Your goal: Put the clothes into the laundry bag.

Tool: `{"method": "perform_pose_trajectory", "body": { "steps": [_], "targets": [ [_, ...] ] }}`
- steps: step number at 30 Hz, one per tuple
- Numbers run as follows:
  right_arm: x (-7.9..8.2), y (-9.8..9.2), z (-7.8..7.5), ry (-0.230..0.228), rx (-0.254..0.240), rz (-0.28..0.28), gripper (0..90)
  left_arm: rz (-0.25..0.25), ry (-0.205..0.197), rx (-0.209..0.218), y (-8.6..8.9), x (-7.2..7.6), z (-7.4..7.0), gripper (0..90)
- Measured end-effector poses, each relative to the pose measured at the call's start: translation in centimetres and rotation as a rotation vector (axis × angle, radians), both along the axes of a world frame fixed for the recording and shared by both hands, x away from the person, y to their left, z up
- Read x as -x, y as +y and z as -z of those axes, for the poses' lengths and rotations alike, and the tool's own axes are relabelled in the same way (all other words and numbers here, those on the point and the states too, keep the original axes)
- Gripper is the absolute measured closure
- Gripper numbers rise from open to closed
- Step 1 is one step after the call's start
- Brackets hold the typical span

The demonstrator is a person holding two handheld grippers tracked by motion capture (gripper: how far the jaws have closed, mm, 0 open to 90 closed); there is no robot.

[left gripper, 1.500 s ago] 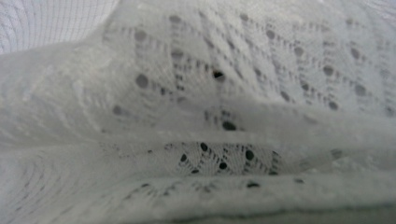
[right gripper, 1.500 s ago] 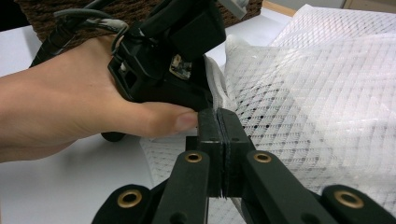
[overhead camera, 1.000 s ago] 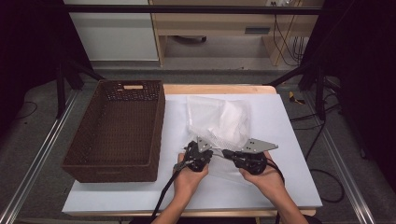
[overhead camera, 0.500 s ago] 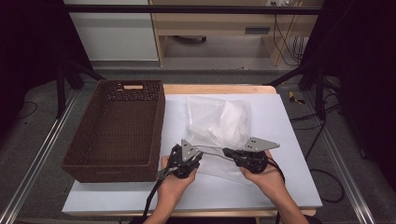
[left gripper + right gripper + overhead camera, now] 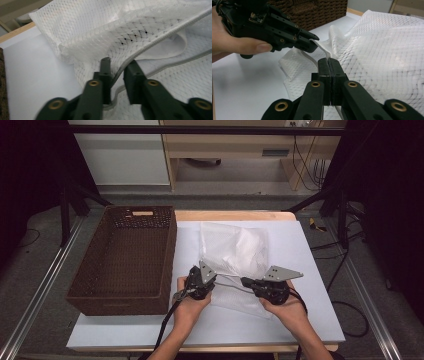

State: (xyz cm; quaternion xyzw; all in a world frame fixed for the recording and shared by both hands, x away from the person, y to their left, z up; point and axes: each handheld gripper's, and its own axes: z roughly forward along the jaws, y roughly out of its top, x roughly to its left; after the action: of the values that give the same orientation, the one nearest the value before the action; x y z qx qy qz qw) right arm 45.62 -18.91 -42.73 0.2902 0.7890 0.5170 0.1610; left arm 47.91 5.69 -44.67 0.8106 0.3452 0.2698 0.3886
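White tabletop (image 5: 310, 320): mesh laundry bag (image 5: 235, 251) long axis runs away from person. Right gripper (image 5: 329, 61) clamped on zipper edge (image 5: 150, 46); left gripper (image 5: 117, 67) jaws just closing, edge between, gap visible.

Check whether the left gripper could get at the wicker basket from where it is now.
Probably yes. The left gripper sits just right of the wicker basket, with bare table between them. But its jaws straddle the mesh bag's zipper edge, which the right gripper clamps, so it would have to let go first.

High view overhead; tool views close; all share mesh bag (image 5: 235, 251).
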Motion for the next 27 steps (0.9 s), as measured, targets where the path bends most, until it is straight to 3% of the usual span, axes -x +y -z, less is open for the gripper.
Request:
{"method": "perform_pose_trajectory", "body": {
  "steps": [2,7,15,19,20,23,27],
  "targets": [
    [0.0,0.0,0.0,0.000,0.003,-0.001,89.8,-0.001,0.014,0.004,0.1,0.3,-0.3,88.5],
    [0.0,-0.2,-0.2,0.002,0.014,-0.008,89.8,0.007,0.010,0.031,1.0,1.7,-1.6,88.9],
    [0.8,0.1,-1.7,-0.018,0.058,-0.043,89.7,0.053,0.015,0.033,2.0,3.8,-3.8,88.9],
    [1.3,-0.2,-1.4,-0.015,0.087,-0.057,89.7,0.082,0.042,0.018,1.8,4.6,-3.1,88.8],
    [1.4,-0.2,-1.2,-0.013,0.090,-0.058,89.7,0.091,0.042,-0.010,1.8,4.8,-2.8,88.9],
    [1.8,-0.2,-0.5,-0.008,0.107,-0.062,89.7,0.093,0.042,-0.034,1.8,5.0,-2.0,88.9],
    [2.0,0.1,0.5,-0.006,0.133,-0.070,89.7,0.088,0.065,-0.021,2.0,4.9,-0.8,88.8]
  ]
}}
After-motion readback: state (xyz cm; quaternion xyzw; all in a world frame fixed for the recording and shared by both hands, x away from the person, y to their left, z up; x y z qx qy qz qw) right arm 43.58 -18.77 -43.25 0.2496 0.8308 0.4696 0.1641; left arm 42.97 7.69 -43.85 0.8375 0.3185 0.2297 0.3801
